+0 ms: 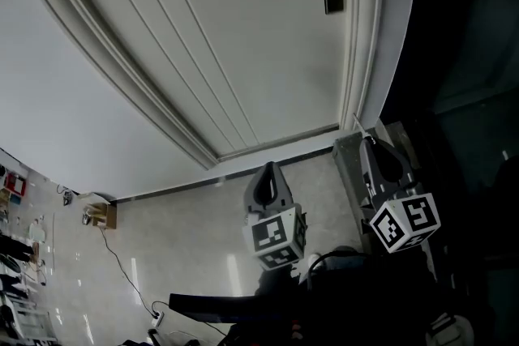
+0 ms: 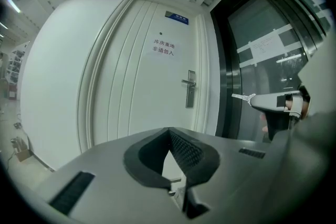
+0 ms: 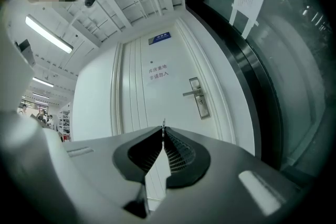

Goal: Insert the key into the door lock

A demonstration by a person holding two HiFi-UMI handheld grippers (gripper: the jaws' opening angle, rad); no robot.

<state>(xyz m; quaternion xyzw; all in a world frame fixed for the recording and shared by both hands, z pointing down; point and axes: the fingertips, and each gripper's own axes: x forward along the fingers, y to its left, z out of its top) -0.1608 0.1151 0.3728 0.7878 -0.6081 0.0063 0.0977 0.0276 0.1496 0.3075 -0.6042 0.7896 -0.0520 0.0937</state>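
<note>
The right gripper [image 3: 163, 132] has its jaws pinched together on the key [image 3: 164, 124], whose thin tip sticks out toward the white door [image 3: 149, 105]; the door lock [image 3: 199, 98], a metal plate with a lever handle, stands well apart ahead. The left gripper [image 2: 169, 132] has its jaws closed with nothing between them; it faces the same door.
</note>
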